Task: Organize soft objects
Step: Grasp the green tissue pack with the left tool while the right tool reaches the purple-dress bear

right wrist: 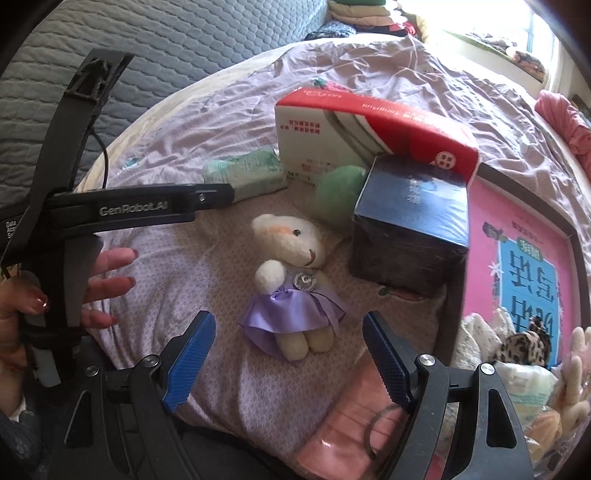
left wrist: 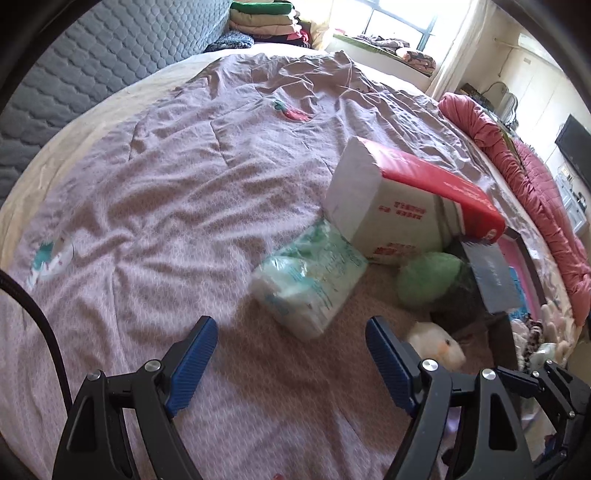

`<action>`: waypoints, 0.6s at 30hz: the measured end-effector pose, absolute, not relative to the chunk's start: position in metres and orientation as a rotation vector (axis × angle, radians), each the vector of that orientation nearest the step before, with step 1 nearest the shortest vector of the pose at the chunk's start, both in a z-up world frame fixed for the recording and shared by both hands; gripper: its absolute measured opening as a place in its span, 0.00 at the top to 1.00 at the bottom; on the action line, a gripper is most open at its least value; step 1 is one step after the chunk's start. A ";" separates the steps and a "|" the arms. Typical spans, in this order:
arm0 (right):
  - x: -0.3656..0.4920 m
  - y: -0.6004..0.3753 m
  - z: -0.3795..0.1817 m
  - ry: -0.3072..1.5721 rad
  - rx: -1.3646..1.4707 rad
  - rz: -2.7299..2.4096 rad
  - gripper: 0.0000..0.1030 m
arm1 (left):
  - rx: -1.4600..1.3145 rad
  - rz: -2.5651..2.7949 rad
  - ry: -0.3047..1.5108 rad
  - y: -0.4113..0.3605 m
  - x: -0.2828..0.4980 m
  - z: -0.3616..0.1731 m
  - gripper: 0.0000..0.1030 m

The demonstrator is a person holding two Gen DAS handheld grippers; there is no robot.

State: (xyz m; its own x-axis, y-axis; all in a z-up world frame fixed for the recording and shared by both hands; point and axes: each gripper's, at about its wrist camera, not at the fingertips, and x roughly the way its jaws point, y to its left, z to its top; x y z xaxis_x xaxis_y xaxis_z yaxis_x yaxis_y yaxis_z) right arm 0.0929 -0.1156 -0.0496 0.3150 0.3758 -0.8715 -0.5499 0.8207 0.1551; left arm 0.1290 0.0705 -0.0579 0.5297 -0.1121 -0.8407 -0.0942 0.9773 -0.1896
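A white plush bear in a purple dress (right wrist: 291,280) lies on the bedspread just ahead of my right gripper (right wrist: 288,328), which is open with nothing between its blue pads. The bear's head (left wrist: 439,343) peeks in beside the right finger of my left gripper (left wrist: 291,332), also open and empty above the sheet. A green-white soft tissue pack (left wrist: 310,284) (right wrist: 247,173) lies ahead of the left gripper. A green round cushion (left wrist: 428,277) (right wrist: 338,192) rests behind it. A pink soft pack (right wrist: 351,417) lies under the right gripper's right finger.
A red-white tissue box (left wrist: 410,192) (right wrist: 369,129) leans over a dark blue box (right wrist: 410,229). A black-rimmed box with a pink lid (right wrist: 517,236) holds several soft items at right. A hand (right wrist: 99,284) holds the left gripper's frame. Folded blankets (left wrist: 266,18) and a grey headboard stand far back.
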 end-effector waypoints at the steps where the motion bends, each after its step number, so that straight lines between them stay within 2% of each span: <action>1: 0.095 -0.113 -0.052 1.096 -0.188 0.616 0.19 | -0.208 -0.006 1.010 0.070 0.132 -0.058 0.21; 7: 0.101 -0.104 -0.060 1.098 -0.216 0.620 0.19 | -0.085 -0.014 1.015 0.063 0.156 -0.067 0.20; 18: 0.121 -0.096 -0.082 1.146 -0.223 0.604 0.19 | -0.046 -0.044 1.039 0.052 0.169 -0.083 0.20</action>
State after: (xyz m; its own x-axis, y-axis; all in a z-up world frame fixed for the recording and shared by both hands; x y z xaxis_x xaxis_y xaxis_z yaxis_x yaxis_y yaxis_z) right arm 0.1210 -0.0961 -0.0825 0.2748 0.3343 -0.9015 -0.5548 0.8209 0.1353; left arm 0.1694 0.0524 -0.0833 0.5063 -0.0583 -0.8604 0.0147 0.9981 -0.0590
